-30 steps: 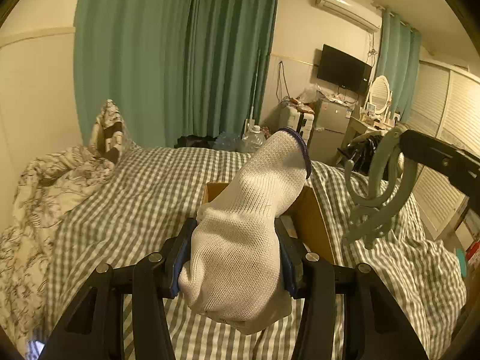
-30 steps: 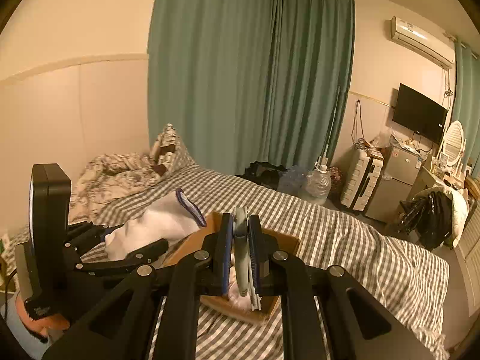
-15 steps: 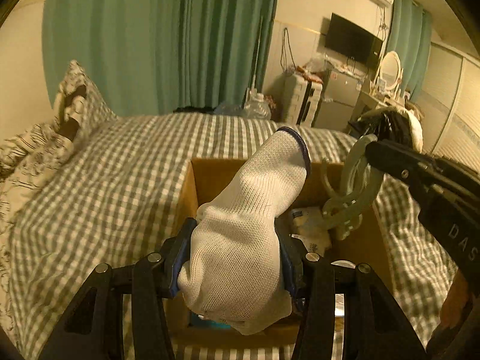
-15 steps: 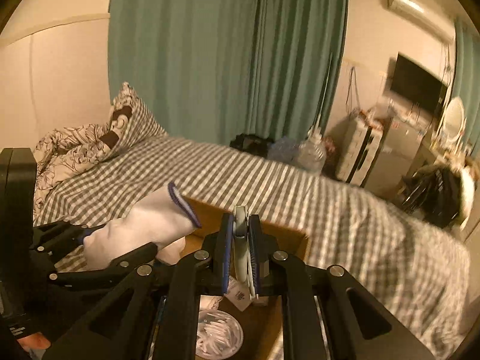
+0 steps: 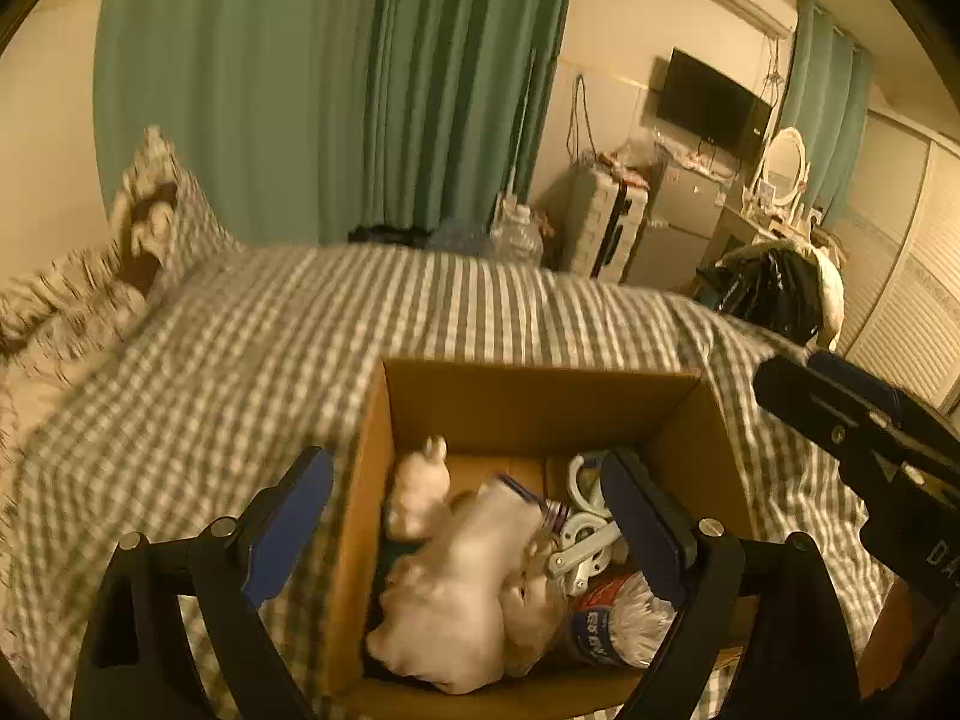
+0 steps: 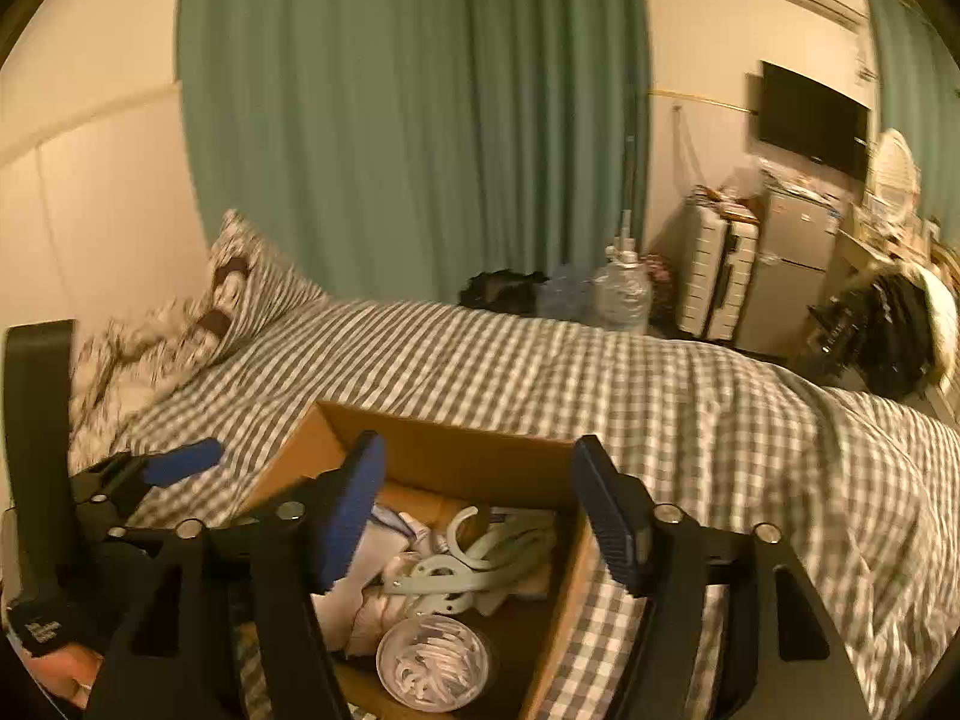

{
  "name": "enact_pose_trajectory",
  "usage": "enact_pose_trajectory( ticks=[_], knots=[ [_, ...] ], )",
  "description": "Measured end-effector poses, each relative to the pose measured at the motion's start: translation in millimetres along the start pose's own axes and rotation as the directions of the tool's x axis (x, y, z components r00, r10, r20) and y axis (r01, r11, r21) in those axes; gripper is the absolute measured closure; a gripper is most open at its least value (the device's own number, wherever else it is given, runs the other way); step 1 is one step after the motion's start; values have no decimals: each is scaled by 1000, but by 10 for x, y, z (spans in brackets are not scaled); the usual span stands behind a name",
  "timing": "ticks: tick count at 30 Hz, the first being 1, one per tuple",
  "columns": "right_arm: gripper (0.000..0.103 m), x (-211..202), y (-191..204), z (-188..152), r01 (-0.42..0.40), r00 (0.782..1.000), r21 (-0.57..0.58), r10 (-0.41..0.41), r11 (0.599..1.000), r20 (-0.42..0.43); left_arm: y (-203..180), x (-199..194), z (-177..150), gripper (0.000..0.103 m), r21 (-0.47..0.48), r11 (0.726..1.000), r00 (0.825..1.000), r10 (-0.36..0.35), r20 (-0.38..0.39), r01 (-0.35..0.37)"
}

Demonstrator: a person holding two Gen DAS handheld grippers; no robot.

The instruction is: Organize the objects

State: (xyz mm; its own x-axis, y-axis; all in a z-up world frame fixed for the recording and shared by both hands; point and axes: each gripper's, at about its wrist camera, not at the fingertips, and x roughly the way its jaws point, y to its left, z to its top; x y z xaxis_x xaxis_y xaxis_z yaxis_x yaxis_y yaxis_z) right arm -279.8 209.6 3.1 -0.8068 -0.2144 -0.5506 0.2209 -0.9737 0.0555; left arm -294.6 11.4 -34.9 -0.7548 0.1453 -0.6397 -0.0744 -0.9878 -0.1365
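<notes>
Item one: my left gripper [image 5: 474,516], jaws spread wide, holding nothing, hovering over the cardboard box [image 5: 540,402]. Item two: my right gripper [image 6: 480,504], likewise gaping and empty above the same box. Contents: the white sock [image 5: 462,588] is lying inside, at the near left; the pale green hanger [image 6: 480,558] is resting beside it; a round tub of white sticks [image 6: 435,660] is sitting nearest. Beyond: checked bedspread [image 6: 600,372], green curtains [image 6: 420,120].
</notes>
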Motion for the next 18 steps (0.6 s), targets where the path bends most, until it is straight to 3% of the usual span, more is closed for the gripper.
enact_pose_trajectory(
  ticks=[4,9,13,18],
  knots=[
    [17,-302,-146,138,15,999,72,-18,997,39,-73,-350,164,3,27,999,997,15,72,-17],
    [1,-849,-175,300,32,992,117,-46,993,119,-169,-983,314,0,53,998,973,20,228,-34],
    [0,-1351,-120,387,64,978,105,-83,992,193,-215,-1390,370,0,66,997,957,23,290,-44],
    [0,-1989,-30,346,109,952,71,-125,991,280,-291,-1911,295,0,94,994,921,19,390,-60]
  ],
)
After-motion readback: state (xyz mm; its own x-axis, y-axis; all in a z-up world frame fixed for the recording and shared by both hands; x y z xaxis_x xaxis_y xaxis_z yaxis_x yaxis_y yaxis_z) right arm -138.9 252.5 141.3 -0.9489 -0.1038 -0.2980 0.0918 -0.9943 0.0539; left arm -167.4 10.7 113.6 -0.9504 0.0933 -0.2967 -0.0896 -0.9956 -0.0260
